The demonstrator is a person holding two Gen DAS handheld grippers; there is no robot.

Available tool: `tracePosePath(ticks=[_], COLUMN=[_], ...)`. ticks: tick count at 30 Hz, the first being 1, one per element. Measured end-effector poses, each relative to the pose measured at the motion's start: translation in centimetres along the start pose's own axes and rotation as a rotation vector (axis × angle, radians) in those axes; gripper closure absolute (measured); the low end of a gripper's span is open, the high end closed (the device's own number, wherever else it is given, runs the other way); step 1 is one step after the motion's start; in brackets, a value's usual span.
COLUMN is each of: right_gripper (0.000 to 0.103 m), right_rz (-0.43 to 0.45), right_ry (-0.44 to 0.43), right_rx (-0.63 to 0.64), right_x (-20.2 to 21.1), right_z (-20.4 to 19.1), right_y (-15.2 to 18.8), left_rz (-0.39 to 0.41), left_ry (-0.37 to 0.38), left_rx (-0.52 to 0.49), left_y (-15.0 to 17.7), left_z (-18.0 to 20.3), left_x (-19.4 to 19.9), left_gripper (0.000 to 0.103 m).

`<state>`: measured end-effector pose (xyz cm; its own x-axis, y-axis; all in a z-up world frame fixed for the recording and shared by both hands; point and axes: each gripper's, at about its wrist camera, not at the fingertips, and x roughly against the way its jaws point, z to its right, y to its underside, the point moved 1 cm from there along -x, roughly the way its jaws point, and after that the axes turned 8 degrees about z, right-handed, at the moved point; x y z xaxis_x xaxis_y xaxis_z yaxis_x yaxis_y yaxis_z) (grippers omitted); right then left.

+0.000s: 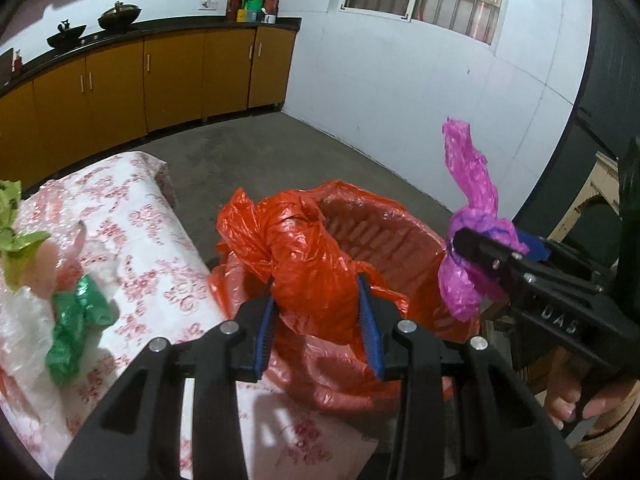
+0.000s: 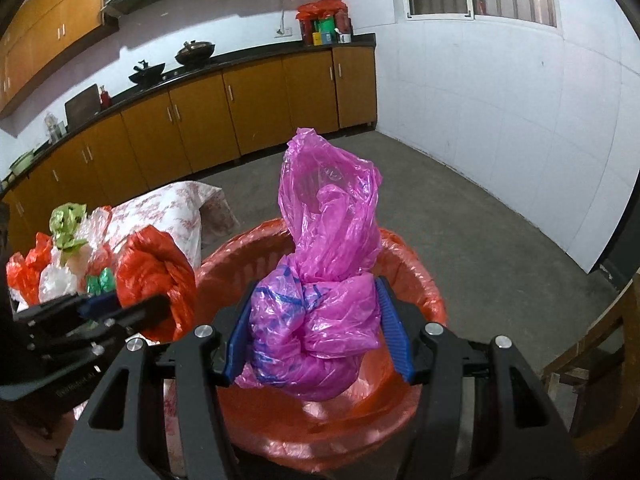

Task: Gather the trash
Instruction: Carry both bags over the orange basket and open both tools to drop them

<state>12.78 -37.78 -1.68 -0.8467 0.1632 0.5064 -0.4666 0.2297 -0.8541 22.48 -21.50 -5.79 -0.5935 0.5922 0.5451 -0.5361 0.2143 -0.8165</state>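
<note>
Right now both grippers are loaded: the left gripper (image 1: pixel 322 316) has its blue pads closed on a knotted orange bag (image 1: pixel 308 248), and the right gripper (image 2: pixel 318 330) is clamped around a knotted pink bag (image 2: pixel 324 312). Both bundles hang over the bin (image 2: pixel 424 280), which is lined with a thin orange liner (image 1: pixel 344 384) and sits just right of the table (image 1: pixel 168 264). In the left wrist view the pink bag (image 1: pixel 468 240) is at the right over the bin's far-right rim, the orange one nearer the left rim. More trash waits on the flowered cloth at the left: a green bag (image 1: pixel 74 320), a yellow-green wrapper (image 1: pixel 16 240), and pale and clear plastic bundles (image 2: pixel 60 276) beside them. Handling looks easy on weight; these seem to be thin film bags, very light, soft, crushing fully under the pads, nothing fragile to see inside. The film is probably slick, so a pinch on a loose flap could slide out. The knot or the bunched waist is the better hold, and both grips sit about there. The pink bag's tail stands up loose above the jaws and could snag a finger on release. Likely a wide opening lets them drop, though light film may cling to the pads. The liner is equally flimsy, so a low gripper could drag it.
</note>
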Motion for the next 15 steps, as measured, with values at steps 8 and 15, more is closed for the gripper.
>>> tracePosePath(ticks=[8,15], right_gripper=[0.041,0.028], right_rz=[0.014,0.021], right_ry=[-0.005,-0.005], right_rx=[-0.039,-0.058], right_x=[-0.5,-0.2], right_z=[0.9,1.4], right_y=[-0.7,-0.7], left_rz=[-0.025,-0.038], left_ry=[-0.006,-0.031], left_rx=[0.006,0.029], left_y=[0.1,0.7], left_z=[-0.2,-1.3], left_x=[-1.8,-1.8], left_gripper=[0.062,0.047])
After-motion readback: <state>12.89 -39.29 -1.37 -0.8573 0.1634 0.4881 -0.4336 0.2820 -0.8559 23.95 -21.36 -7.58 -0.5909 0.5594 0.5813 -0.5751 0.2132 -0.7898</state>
